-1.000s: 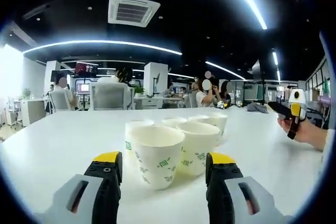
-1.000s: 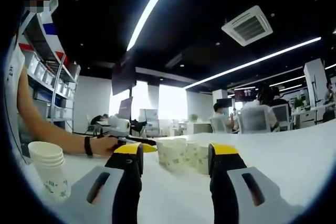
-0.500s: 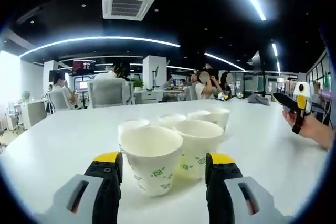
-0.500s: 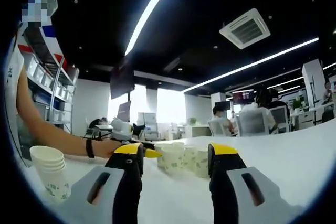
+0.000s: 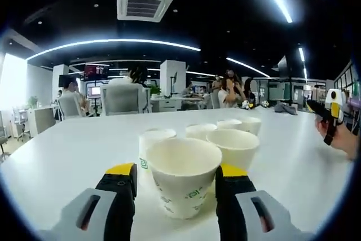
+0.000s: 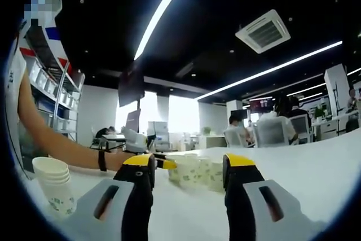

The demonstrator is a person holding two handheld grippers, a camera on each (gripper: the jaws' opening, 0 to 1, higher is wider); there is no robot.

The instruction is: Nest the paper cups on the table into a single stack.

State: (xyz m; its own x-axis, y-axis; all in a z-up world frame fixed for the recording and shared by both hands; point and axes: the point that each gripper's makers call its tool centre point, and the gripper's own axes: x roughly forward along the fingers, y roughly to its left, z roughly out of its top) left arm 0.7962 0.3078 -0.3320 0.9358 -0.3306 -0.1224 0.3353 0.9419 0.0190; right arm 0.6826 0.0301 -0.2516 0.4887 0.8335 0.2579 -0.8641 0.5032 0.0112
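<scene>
Several white paper cups with green print stand clustered on the white table. The nearest cup stands upright between the yellow-tipped fingers of my left gripper, which is open around it; whether the pads touch it is unclear. Behind it are a second cup, a third cup and more. My right gripper is open with nothing between its fingers, aimed at the same cup cluster from farther off. A nested cup stack stands at its left. The left gripper reaches that cluster.
The right gripper, held in a hand, hovers over the table's right side. A person's forearm stretches across the left. Office chairs, desks and seated people lie beyond the table's far edge. Shelving stands at the left.
My left gripper has moved forward, so the nearest cup now sits between its fingers, which have drawn in slightly. The right gripper has hardly moved.
</scene>
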